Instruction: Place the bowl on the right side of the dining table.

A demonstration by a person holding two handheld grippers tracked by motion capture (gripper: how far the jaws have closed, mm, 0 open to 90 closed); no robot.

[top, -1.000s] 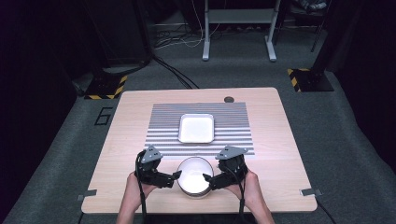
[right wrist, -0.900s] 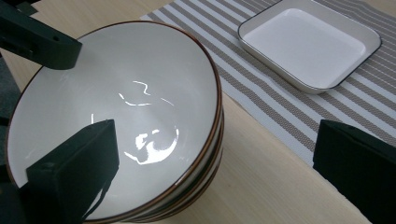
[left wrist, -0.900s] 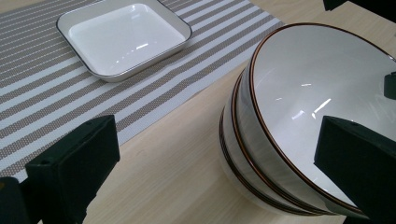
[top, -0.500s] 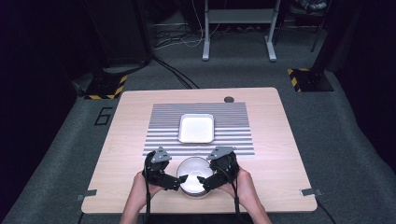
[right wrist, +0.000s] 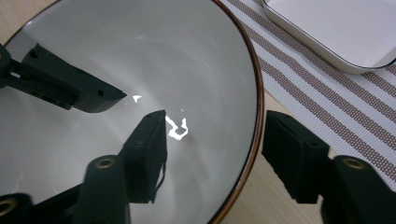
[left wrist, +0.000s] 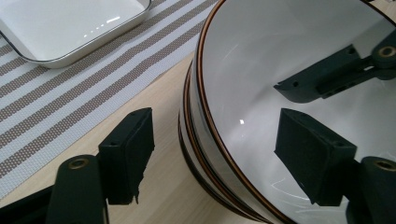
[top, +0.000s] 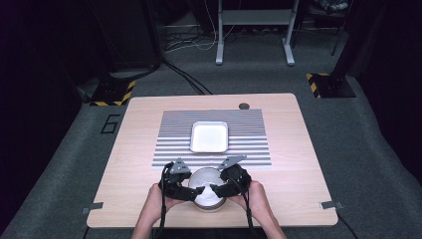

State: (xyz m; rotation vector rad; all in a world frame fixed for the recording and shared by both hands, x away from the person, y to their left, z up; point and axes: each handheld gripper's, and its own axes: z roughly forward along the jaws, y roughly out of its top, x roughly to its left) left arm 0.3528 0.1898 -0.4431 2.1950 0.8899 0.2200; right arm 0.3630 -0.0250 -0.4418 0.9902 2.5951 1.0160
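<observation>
Two grippers: both straddle the bowl (top: 208, 191) rim, one jaw inside, one outside.
Left gripper (top: 191, 190): at 9 o'clock; jaws just closing, not yet pressing the wall.
Right gripper (top: 219, 189): at 3 o'clock; jaws just closing, gaps remain.
Bowl: stacked, on table (top: 139, 144) at 6 o'clock of square dish (top: 209, 137).

Bowls (top: 207, 191) stacked at the near edge of the table (top: 298, 149), right btwn my hands. My left gripper (top: 193, 191) straddles the stack's left rim, right gripper (top: 217, 189) the right rim, one jaw in, one out. Tray (top: 209, 137) sits on the mat (top: 249, 144) just behind the bowls.
</observation>
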